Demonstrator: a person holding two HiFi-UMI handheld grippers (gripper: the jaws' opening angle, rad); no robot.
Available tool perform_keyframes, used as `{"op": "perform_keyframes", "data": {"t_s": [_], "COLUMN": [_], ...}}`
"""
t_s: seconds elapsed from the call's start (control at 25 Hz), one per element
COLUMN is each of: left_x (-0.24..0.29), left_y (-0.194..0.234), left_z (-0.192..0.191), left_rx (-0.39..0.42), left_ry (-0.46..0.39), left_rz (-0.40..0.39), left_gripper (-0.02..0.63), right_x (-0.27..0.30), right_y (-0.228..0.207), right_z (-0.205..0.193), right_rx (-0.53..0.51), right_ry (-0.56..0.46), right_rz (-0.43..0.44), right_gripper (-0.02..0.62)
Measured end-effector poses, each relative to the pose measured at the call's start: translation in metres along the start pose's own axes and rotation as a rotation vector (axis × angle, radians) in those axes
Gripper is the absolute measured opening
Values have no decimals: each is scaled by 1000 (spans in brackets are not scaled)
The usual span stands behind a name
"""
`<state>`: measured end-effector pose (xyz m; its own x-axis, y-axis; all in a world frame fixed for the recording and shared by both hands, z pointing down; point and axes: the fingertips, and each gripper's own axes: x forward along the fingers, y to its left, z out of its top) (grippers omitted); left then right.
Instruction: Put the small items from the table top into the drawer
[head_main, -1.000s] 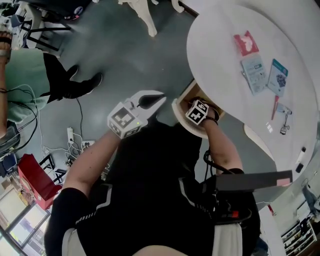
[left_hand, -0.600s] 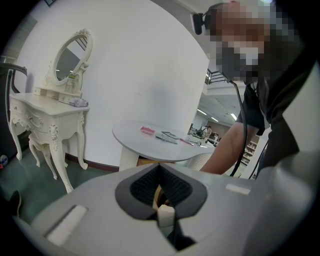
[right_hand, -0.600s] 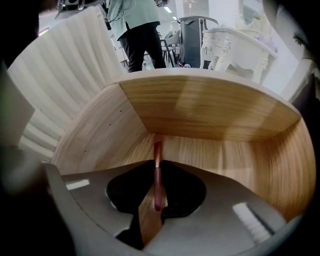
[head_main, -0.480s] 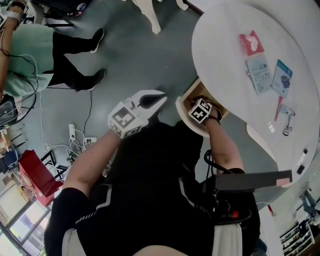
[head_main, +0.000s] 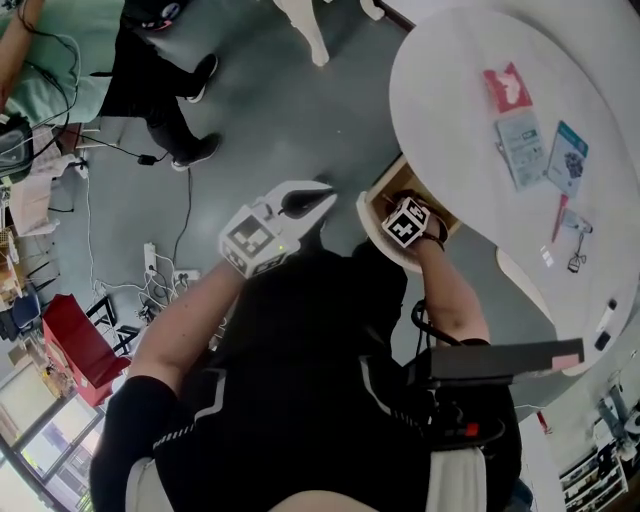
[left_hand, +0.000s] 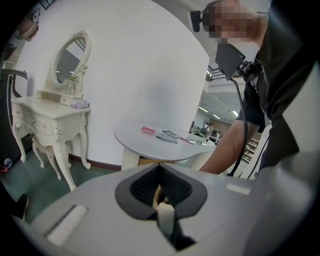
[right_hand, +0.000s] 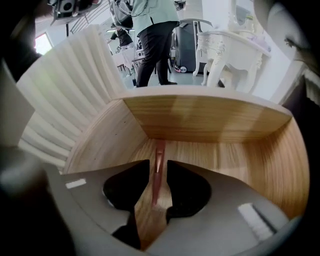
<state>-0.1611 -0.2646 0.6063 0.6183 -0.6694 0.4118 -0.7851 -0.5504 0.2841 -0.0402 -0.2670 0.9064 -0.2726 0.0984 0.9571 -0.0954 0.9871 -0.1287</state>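
Note:
My right gripper (head_main: 403, 212) reaches into the pulled-out wooden drawer (head_main: 386, 184) under the white round table (head_main: 455, 110). Its jaws (right_hand: 158, 167) stand slightly open. A thin red stick (right_hand: 159, 152) lies on the drawer floor (right_hand: 225, 155) between them, with wood showing on both sides. My left gripper (head_main: 302, 203) hangs over the floor left of the drawer, shut and empty (left_hand: 159, 171). On the table top lie a red packet (head_main: 507, 87), a blue-white card (head_main: 522, 148), a teal packet (head_main: 567, 158), a red pen (head_main: 558, 217) and an eyelash curler (head_main: 577, 245).
A person in a green top (head_main: 55, 55) stands on the grey floor at the upper left. A power strip and cables (head_main: 152, 262) and a red bag (head_main: 68, 340) lie on the floor at the left. A white dressing table with an oval mirror (left_hand: 55, 107) stands beyond.
Both grippers stay almost where they were, the right one in the drawer. The person in green has stepped towards the upper left, and the whole view has shifted a little.

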Motion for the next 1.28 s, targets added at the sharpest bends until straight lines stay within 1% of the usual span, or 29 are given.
{"op": "perform_keyframes", "data": {"t_s": [0.16,0.44,0.56,0.68,0.84,1.0,1.12,1.28], "left_x": [1,8,9,11,11,10,13,21], "left_y": [-3,-11,-14,-16,-20,-18,-16,-20], "left_z": [7,31,43,54,67,73,80,79], "left_rx": [4,41,68,78,91,116,118,122], "left_ry": [0,-17,-30,-40,-51,-45,-49,-47], "left_rz": [-8,-44,-57,-62,-76,-90,-92,-104], "left_gripper": [0,0,0,0,0,0,0,0], "right_x": [-17,-56,-73,-85,-100,-118,-129,-140], "right_y": [-1,-1,3,3,4,6,4,8], "right_z": [12,24,28,29,30,37,43,48], "right_rx": [1,14,21,33,56,82,99,90], "right_ry": [-37,-88,-101,-110,-123,-156,-185,-209], "right_rz": [-20,-65,-67,-78,-84,-101,-116,-116], "right_gripper": [107,55,48,37,3,3,3,3]}}
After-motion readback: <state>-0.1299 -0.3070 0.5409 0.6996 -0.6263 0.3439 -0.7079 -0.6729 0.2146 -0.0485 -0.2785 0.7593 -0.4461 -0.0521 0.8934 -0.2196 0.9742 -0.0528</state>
